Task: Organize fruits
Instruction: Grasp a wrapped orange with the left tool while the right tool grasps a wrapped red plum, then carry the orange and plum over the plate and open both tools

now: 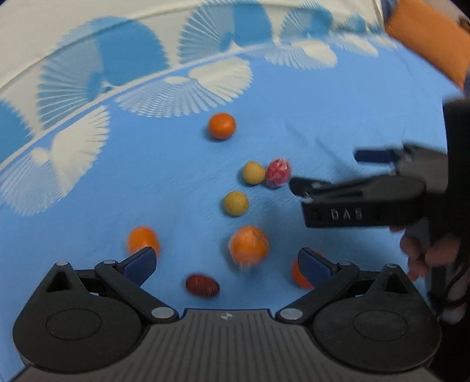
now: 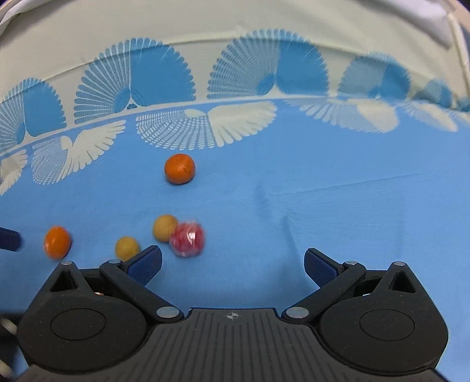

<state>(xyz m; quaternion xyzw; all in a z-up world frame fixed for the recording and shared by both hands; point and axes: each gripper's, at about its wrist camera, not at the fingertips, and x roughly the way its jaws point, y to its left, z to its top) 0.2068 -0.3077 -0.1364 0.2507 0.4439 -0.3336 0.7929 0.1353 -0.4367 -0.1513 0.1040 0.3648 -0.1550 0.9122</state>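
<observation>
a: fruits? orientation?
b: scattered on blue cloth [image 2: 323, 191]. dark red oval fruit [image 1: 202, 285] lies long axis left-right, between the left gripper [image 1: 226, 263] fingers; rest are round.
a: tongs?
b: both wide apart, holding nothing. right gripper [image 2: 232, 264] near the plastic-wrapped red ball [image 2: 187, 238], not touching.

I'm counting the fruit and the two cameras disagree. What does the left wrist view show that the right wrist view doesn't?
Only the left wrist view shows the dark red fruit, the blurred orange near its jaws, and the right gripper from outside. Only the right wrist view shows the wide cream border. Both share the far orange, two yellow fruits, wrapped red fruit and blue cloth.
</observation>
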